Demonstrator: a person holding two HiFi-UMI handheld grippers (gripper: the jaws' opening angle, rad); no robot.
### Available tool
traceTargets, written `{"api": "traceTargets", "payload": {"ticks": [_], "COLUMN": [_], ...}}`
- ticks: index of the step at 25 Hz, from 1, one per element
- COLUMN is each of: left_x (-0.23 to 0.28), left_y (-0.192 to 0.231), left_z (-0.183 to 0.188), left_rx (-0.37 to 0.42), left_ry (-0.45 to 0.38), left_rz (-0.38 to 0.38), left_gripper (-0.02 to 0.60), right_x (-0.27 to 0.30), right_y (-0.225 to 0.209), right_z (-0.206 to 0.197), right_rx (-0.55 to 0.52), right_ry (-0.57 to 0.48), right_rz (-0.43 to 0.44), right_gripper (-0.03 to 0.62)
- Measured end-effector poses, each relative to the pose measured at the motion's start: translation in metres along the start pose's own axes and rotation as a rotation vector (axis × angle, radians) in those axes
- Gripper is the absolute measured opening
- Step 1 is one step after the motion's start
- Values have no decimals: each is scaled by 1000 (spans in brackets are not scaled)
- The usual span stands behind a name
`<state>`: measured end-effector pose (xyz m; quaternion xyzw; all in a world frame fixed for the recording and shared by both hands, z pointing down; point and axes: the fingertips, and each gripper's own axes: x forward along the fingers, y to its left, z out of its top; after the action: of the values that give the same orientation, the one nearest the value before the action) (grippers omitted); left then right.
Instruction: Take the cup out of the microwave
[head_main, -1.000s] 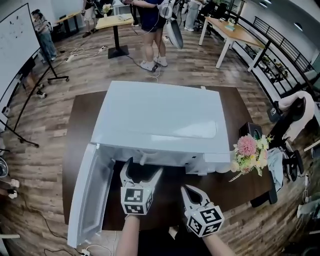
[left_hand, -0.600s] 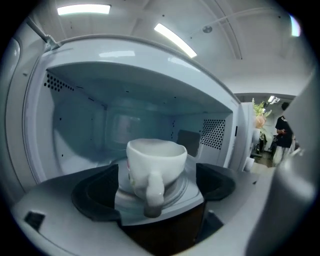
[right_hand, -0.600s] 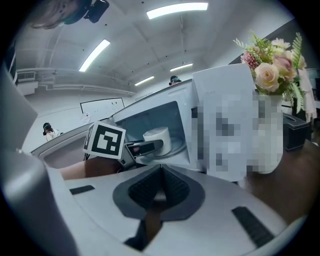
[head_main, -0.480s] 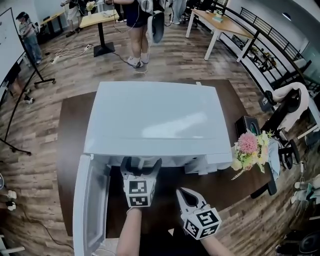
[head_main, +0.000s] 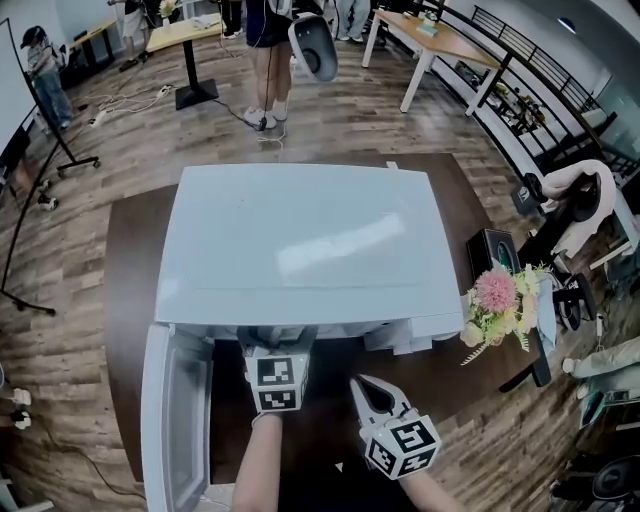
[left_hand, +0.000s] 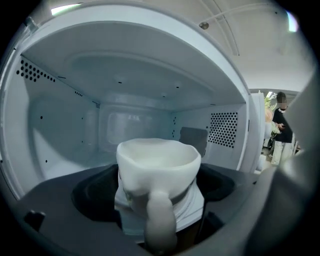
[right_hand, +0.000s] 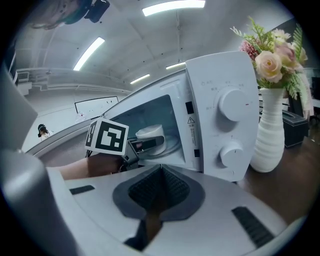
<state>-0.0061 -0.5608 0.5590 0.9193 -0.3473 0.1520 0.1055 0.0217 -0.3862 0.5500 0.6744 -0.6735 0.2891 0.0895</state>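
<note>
The white microwave stands on a dark table with its door swung open to the left. Inside the cavity sits a white cup, its handle turned toward the left gripper's camera. My left gripper reaches into the opening, its tips hidden under the microwave's top edge. Its jaws stand open, one on each side of the cup's lower body. The right gripper view shows that cup with a left finger alongside it. My right gripper hangs shut and empty in front of the microwave.
A white vase of flowers stands at the microwave's right, close to the control knobs. A black box sits behind it. The dark table ends just before the open door. People stand far across the room.
My left gripper has pushed forward into the microwave, so its jaws are now hidden beneath the top edge. The right gripper has stayed almost in place.
</note>
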Motion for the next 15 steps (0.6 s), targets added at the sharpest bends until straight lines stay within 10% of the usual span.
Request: {"api": "traceTargets", "payload": {"ticks": [15], "left_x": [9], "left_y": [2], "left_z": [4], "left_rx": [18], "left_ry": [-23], "left_rz": [-4], "left_gripper": [460], "right_x": [4], "right_y": [-14], "right_z": [-1], "right_rx": [5], "right_ry": [13], "right_rz": [-23], "right_gripper": [-6]}}
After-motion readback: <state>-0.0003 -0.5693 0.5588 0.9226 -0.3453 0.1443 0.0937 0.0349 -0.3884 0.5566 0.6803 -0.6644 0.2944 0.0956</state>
